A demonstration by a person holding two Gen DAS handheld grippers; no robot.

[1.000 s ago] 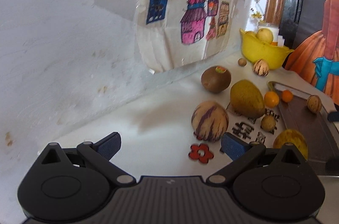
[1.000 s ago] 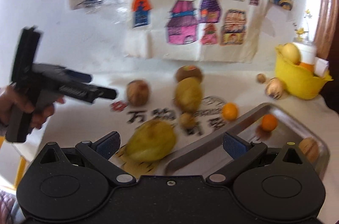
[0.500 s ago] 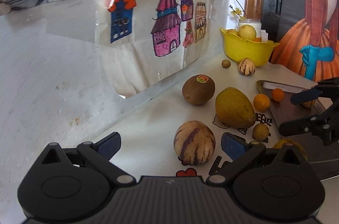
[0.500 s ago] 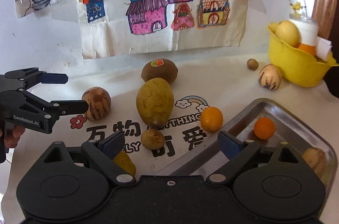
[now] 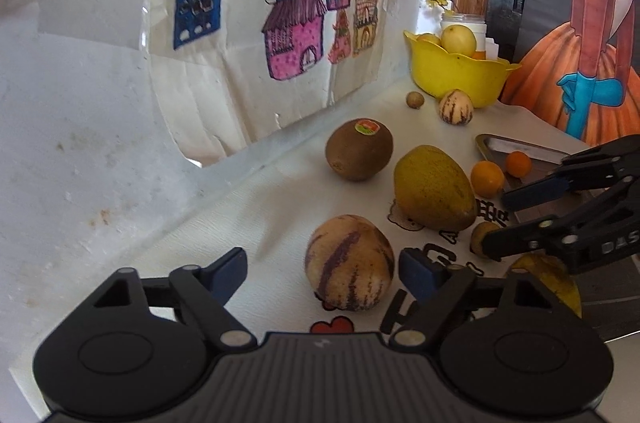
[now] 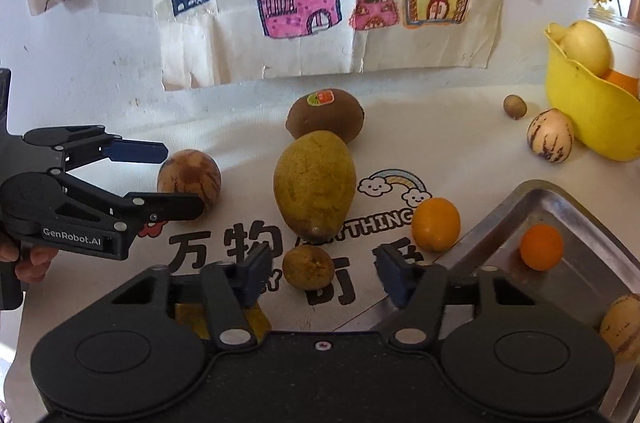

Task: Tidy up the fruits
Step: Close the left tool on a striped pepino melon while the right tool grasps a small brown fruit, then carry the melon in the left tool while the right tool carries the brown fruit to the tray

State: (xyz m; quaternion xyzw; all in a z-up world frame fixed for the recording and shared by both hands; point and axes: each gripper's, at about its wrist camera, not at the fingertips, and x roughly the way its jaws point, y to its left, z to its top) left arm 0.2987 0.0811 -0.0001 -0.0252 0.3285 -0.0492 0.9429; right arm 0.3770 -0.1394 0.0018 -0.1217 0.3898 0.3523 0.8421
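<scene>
My left gripper [image 5: 322, 269] is open, with a purple-striped melon [image 5: 349, 262] between its fingers, nearer the right one; it also shows in the right wrist view [image 6: 188, 183]. My right gripper [image 6: 316, 269] is open around a small brown fruit [image 6: 308, 267]. A large yellow-green fruit [image 6: 314, 189], a brown kiwi [image 6: 325, 113] and a loose orange [image 6: 436, 223] lie on the mat. A metal tray [image 6: 576, 211] holds a small orange [image 6: 541, 247] and a striped fruit [image 6: 622, 331].
A yellow bowl [image 6: 588, 115] with fruit stands at the back right, with a small striped melon [image 6: 550, 135] and a tiny brown fruit [image 6: 515, 107] beside it. Another yellow fruit [image 5: 554, 279] lies under my right gripper. The wall with drawings is close behind.
Both grippers have moved forward and lower. The left one now brackets the striped melon, the right one brackets the small brown fruit.
</scene>
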